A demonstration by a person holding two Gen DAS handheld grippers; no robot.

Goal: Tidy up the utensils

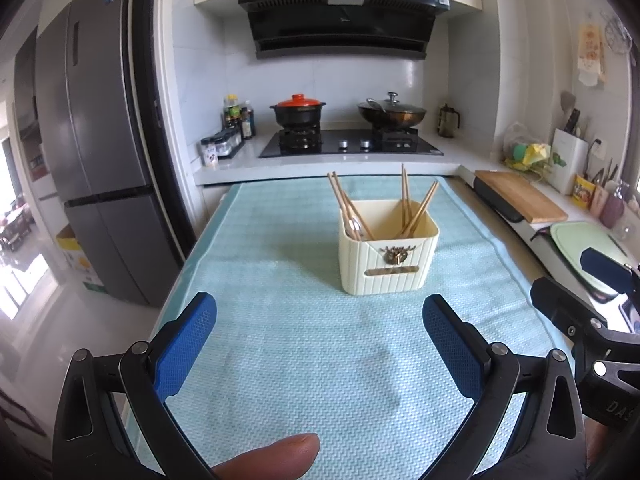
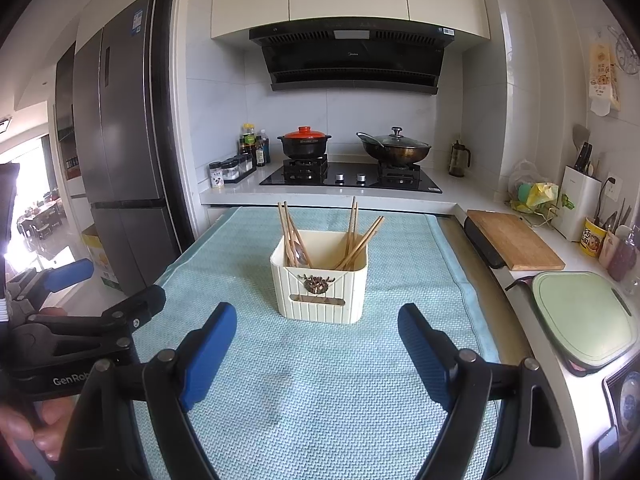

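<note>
A cream ribbed utensil holder (image 1: 386,258) (image 2: 320,292) stands on the light blue mat (image 1: 300,360) (image 2: 320,380). Several wooden chopsticks (image 1: 416,210) (image 2: 360,240) lean inside it, in a left group and a right group, with a metal spoon (image 1: 354,226) (image 2: 300,256) at its left side. My left gripper (image 1: 320,312) is open and empty, short of the holder. My right gripper (image 2: 316,320) is open and empty, also short of the holder. Each gripper shows at the edge of the other's view.
A stove (image 2: 352,176) with an orange-lidded pot (image 2: 304,142) and a wok (image 2: 394,148) is behind the mat. A wooden board (image 2: 516,244) and green board (image 2: 580,316) lie on the right counter. A fridge (image 2: 120,140) stands at left.
</note>
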